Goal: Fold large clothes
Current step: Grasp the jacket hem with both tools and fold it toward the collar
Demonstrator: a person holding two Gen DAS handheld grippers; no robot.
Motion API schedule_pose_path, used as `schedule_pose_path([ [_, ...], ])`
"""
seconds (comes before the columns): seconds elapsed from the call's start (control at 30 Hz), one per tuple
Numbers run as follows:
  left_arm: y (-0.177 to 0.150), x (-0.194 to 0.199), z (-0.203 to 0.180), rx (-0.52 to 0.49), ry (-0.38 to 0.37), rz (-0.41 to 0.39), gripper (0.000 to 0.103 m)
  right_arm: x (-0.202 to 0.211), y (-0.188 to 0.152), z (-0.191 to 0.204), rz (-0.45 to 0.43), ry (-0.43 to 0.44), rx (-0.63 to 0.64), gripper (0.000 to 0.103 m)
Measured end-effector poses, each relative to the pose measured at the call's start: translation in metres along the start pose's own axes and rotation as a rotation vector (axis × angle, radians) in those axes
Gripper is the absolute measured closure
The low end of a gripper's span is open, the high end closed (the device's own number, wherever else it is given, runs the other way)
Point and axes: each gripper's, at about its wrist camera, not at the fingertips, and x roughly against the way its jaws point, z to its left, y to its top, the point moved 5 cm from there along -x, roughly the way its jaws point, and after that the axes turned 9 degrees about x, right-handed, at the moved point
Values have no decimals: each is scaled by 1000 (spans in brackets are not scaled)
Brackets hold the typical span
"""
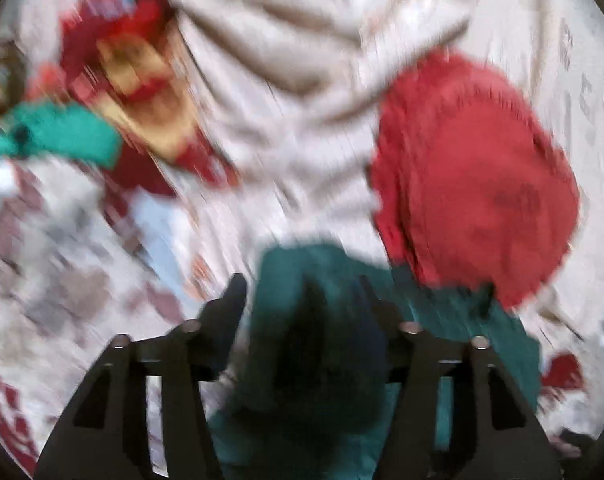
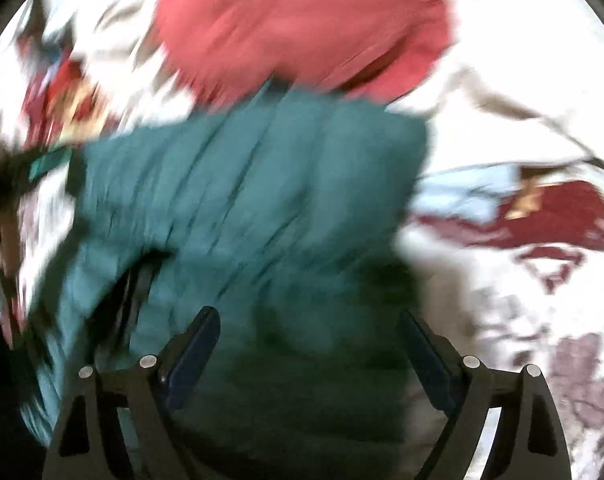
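Observation:
Both views are motion-blurred. A dark teal garment (image 2: 253,200) lies bunched on the bed, and it also shows in the left wrist view (image 1: 322,320). My right gripper (image 2: 310,320) is open, its jaws wide apart over the teal cloth, gripping nothing. My left gripper (image 1: 302,292) is also open, with teal cloth bunched between and below its fingers. A folded red garment (image 1: 474,176) lies just beyond the teal one; it also shows in the right wrist view (image 2: 302,20).
A cream garment (image 1: 285,64) lies crumpled past the teal one. A red and yellow patterned cloth (image 1: 141,80) and a bright green piece (image 1: 61,132) lie at the left. All rest on a floral bedsheet (image 1: 53,280).

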Motion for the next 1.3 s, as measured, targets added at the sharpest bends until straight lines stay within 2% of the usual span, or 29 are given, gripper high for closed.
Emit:
schedule_pose_path([
  [0.03, 4, 11, -5, -19, -8, -68, 38, 7, 3, -13, -22, -29, -38, 15],
  [0.07, 3, 17, -11, -37, -28, -103, 38, 15, 7, -29, -62, -73, -87, 20],
  [0.1, -1, 20, -23, -76, -67, -123, 38, 20, 11, -36, -94, -95, -116, 43],
  [0.13, -7, 16, -33, -112, -96, -105, 38, 24, 17, -45, -138, -103, -158, 62],
  [0.2, -26, -3, -52, -163, -151, 4, 38, 22, 28, -51, -187, -101, -180, 64],
  [0.23, -43, -22, -59, -188, -151, 97, 38, 17, 34, -48, -193, -120, -166, 67],
  [0.27, -51, -33, -60, -200, -120, 144, 39, 6, 41, -43, -184, -131, -149, 68],
  [0.33, -77, -64, -49, -224, 32, 258, 50, -10, 49, -31, -186, -102, -137, 68],
  [0.37, -93, -79, -37, -230, 119, 332, 52, -21, 52, -23, -172, -77, -124, 68],
  [0.4, -101, -82, -31, -217, 127, 355, 52, -37, 51, -22, -130, -57, -118, 68],
  [0.47, -107, -77, -30, -248, 143, 332, 52, -71, 42, -15, -4, -19, -107, 68],
  [0.5, -107, -72, -33, -262, 147, 319, 52, -81, 38, -13, 30, -9, -94, 68],
  [0.57, -102, -61, -34, -227, 118, 303, 52, -83, 42, -12, 46, -25, -57, 68],
  [0.6, -97, -55, -35, -210, 104, 287, 52, -78, 48, -15, 46, -37, -54, 68],
  [0.67, -83, -50, -39, -184, 75, 242, 52, -54, 67, -21, -64, -81, -67, 68],
  [0.7, -75, -53, -43, -186, 59, 223, 52, -41, 80, -24, -146, -124, -54, 68],
  [0.73, -68, -56, -44, -183, 51, 202, 52, -36, 89, -26, -186, -152, -45, 68],
  [0.8, -60, -67, -41, -177, 75, 191, 52, -37, 104, -30, -235, -190, -51, 68],
  [0.83, -61, -77, -36, -176, 105, 212, 51, -42, 108, -33, -242, -191, -66, 68],
  [0.87, -66, -89, -29, -176, 139, 255, 49, -54, 112, -37, -233, -175, -86, 68],
  [0.9, -73, -95, -24, -167, 155, 296, 41, -68, 113, -40, -209, -152, -102, 68],
  [0.93, -78, -102, -17, -144, 155, 336, 34, -81, 113, -43, -182, -134, -117, 68],
  [0.97, -82, -108, -11, -108, 129, 362, 33, -95, 110, -46, -150, -122, -127, 68],
  [1.03, -81, -109, -11, -108, 127, 365, 31, -123, 101, -49, -82, -97, -132, 68],
  [1.2, -78, -106, -12, -99, 135, 361, 31, -126, 102, -48, -42, -78, -120, 66],
  [1.3, -61, -81, -12, -81, 132, 257, 32, -103, 110, -46, -77, -96, -133, 66],
])
